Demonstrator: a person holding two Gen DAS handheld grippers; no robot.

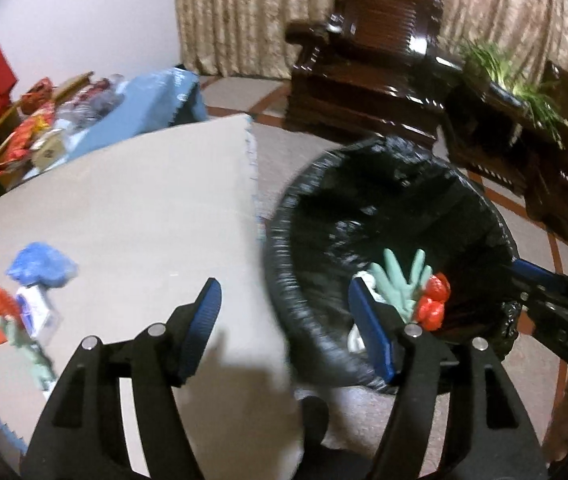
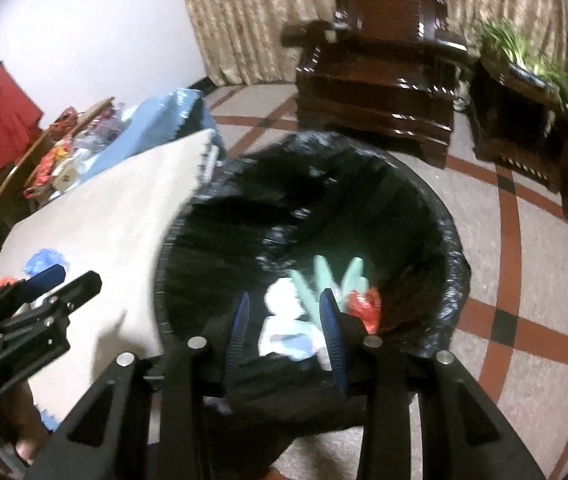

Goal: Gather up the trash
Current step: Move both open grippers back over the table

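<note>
Beige table (image 1: 123, 208) beside black-lined bin (image 2: 450, 248); tiled floor (image 2: 544, 288) beyond.

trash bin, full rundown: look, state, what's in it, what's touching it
The trash bin is round, lined with a glossy, crinkled black plastic bag folded over its rim. It stands upright and open on the tiled floor, beside the table edge; contact is unclear. Inside lie a pale green glove, red crumpled plastic and white and light blue scraps. The right gripper hangs over its opening, jaws open, holding nothing.
</note>
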